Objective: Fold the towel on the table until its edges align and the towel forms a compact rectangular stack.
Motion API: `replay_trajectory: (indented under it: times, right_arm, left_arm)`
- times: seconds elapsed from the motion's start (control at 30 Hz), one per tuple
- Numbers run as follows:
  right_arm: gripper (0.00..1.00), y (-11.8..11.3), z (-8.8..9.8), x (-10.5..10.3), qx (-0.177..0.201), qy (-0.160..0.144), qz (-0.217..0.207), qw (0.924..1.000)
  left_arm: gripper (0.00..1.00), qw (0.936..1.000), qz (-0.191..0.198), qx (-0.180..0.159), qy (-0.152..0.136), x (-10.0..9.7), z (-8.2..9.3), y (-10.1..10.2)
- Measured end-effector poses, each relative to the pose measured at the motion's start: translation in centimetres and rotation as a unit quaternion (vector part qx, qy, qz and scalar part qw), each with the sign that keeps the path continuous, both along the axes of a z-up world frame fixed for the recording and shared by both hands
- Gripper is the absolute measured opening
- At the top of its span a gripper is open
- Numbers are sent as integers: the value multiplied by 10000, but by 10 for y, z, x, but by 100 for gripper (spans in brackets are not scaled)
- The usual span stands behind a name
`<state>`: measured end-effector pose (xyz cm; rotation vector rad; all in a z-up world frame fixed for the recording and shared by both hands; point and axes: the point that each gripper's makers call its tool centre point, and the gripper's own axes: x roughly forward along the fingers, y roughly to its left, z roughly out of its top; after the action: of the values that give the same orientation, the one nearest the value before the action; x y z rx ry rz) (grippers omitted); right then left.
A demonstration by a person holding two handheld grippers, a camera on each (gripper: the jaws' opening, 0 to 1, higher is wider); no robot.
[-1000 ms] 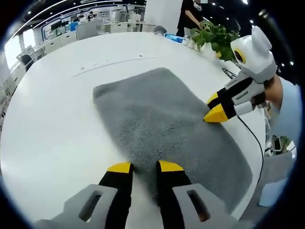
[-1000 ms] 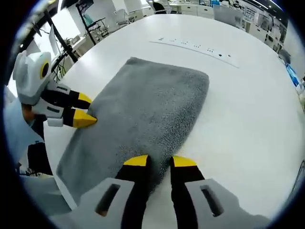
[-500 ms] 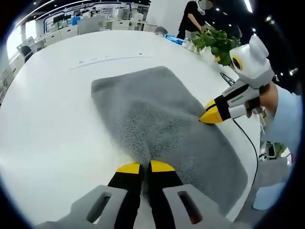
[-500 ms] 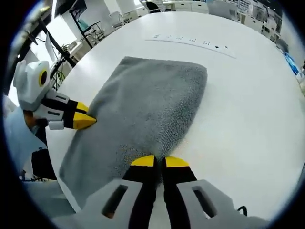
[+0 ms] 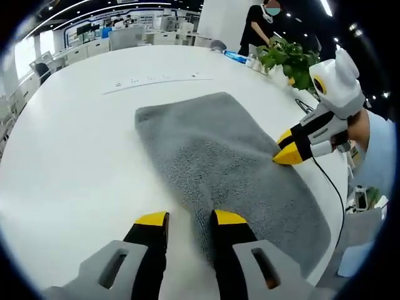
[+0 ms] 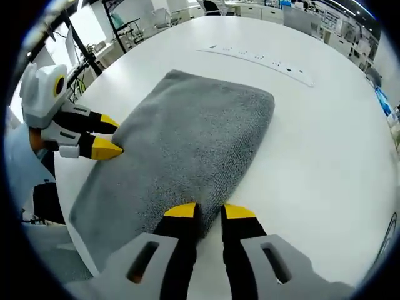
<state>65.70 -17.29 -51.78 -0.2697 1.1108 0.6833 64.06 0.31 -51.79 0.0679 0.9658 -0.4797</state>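
Note:
A grey towel (image 5: 212, 156) lies flat on the white table (image 5: 69, 156) as a long rectangle with a thick edge. My left gripper (image 5: 190, 219) is open at the towel's near long edge, its right jaw over the cloth and its left jaw over bare table. The right gripper (image 5: 289, 147) is at the opposite long edge, tips on the cloth. In the right gripper view the towel (image 6: 194, 137) stretches away from my right gripper (image 6: 210, 212), which is open with a narrow gap, its left jaw over the towel's edge. The left gripper (image 6: 109, 135) shows its jaws apart at the far edge.
A recessed socket strip (image 5: 156, 78) crosses the table beyond the towel, also seen as a socket strip (image 6: 256, 59). A potted plant (image 5: 287, 56) and a standing person (image 5: 259, 25) are past the table's rim. A black cable (image 5: 331, 187) trails from the right gripper beside a light-blue sleeve (image 5: 375, 144).
Half a second ago both grippers were shut on the towel's opposite long edges. Both have opened again, and the towel lies flat.

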Motion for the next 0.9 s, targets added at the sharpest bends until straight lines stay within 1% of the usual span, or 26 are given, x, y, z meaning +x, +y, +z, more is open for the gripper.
replay_trajectory:
  times: [0.07,0.13,0.2,0.23,0.3,0.33,0.47,0.53,0.6,0.67,0.7,0.77,0.83,0.9]
  right_arm:
    - [18,-3,1,0,-25,-49,22,10000]
    - [18,-6,2,-2,-22,-65,12,10000]
    - [17,-9,2,-3,-31,-83,22,10000]
    - [18,-10,2,-2,-49,-101,20,9999]
    - [18,-13,4,-3,-14,-148,11,9999]
    - [19,-14,4,-4,-4,-153,-8,9999]
    - [15,-17,8,-8,-49,-151,87,9998]
    - [13,-18,12,-11,-74,-201,179,9996]
    - [12,-19,14,-10,-84,-252,301,9992]
    - [13,-19,18,-10,-43,-286,345,9990]
    - [13,-19,19,-10,-38,-305,386,9988]
    - [13,-18,21,-13,-18,-308,480,9984]
    - [14,-15,25,-18,51,-317,613,9976]
    - [16,-11,27,-26,167,-222,738,9969]
  left_arm:
    - [29,10000,8,20,-11,2,-2,2]
    - [29,10000,6,31,-29,-2,1,1]
    - [30,9999,70,104,-57,-4,3,5]
    - [31,9999,69,138,-69,-10,5,5]
    - [30,9999,100,111,-69,-14,7,5]
    - [30,9997,34,213,-81,-13,5,6]
    - [28,9996,107,272,-52,-15,6,16]
    - [28,9995,115,280,-80,-24,11,17]
    - [26,9995,83,273,-145,-13,7,25]
    - [26,9994,31,267,-199,-22,15,22]
    - [26,9994,-7,237,-245,-20,15,23]
    - [27,9993,-92,221,-300,-22,18,21]
    - [27,9991,-203,152,-351,-27,24,17]
    - [27,9990,-291,102,-335,-28,25,17]
